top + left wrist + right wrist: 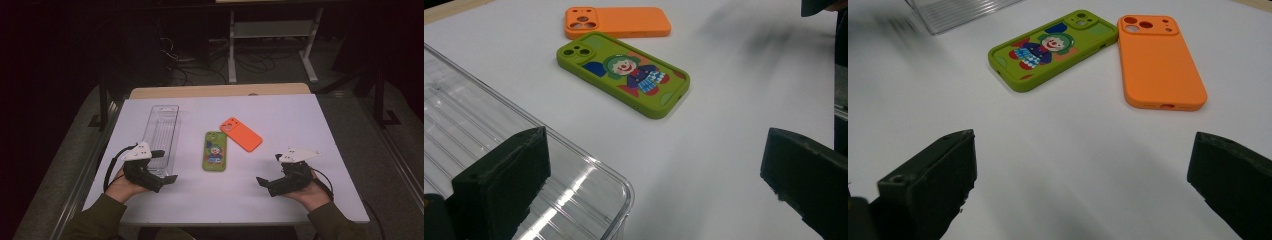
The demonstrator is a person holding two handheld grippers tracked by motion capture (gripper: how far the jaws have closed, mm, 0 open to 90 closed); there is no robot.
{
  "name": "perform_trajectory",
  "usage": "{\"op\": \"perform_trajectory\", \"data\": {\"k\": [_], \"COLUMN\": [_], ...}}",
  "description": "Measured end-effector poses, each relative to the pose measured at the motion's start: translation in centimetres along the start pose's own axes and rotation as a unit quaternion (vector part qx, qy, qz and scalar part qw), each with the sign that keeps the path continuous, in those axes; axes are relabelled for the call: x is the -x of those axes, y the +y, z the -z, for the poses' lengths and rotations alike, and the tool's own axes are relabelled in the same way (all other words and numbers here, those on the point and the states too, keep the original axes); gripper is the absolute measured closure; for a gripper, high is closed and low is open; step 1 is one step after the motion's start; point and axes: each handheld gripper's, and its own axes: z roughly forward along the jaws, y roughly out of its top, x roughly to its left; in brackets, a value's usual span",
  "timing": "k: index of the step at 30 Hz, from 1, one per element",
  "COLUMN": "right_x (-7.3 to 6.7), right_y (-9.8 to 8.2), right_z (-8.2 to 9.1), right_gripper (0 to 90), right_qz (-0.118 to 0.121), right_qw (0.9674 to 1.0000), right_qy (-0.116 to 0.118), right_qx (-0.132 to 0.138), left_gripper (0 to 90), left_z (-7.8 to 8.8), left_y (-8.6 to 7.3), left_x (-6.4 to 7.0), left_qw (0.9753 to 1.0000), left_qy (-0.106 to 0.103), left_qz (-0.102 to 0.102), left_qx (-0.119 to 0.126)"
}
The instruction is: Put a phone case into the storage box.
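Both the left gripper (166, 166) and right gripper (269, 170) are held with jaws apart, empty, near the green case (215, 151) and orange case (241, 133).

On the table (310, 200) three things lie in a loose row across the middle: the tray (161, 137) stands farthest left with its long side running away from the person, the clown phone case (215, 151) lies flat just to its right, and the plain phone case (241, 133) lies right of that and a little farther back, turned at a slant, its near corner just beside the clown case's far end. The left gripper (167, 167) sits at the tray's near end, partly over its corner, while the right gripper (270, 172) sits at the near right of the table, well apart from both cases. Behind the table, on the floor, stands a frame with a shelf (272, 30), with cables (200, 62) lying to its left.
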Motion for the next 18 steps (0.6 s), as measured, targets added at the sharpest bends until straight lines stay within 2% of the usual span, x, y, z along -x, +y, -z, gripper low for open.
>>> {"op": "perform_trajectory", "data": {"k": [18], "right_x": [0.22], "right_y": [0.58], "right_z": [-0.29], "right_gripper": [0.0], "right_qz": [-0.003], "right_qw": [0.9999], "right_qy": [-0.011], "right_qx": [-0.007], "left_gripper": [0.0], "left_z": [-0.15], "left_y": [-0.03], "left_x": [0.13], "left_qw": [0.9999], "left_qy": [-0.002], "left_qz": [-0.009], "left_qx": [-0.008]}}
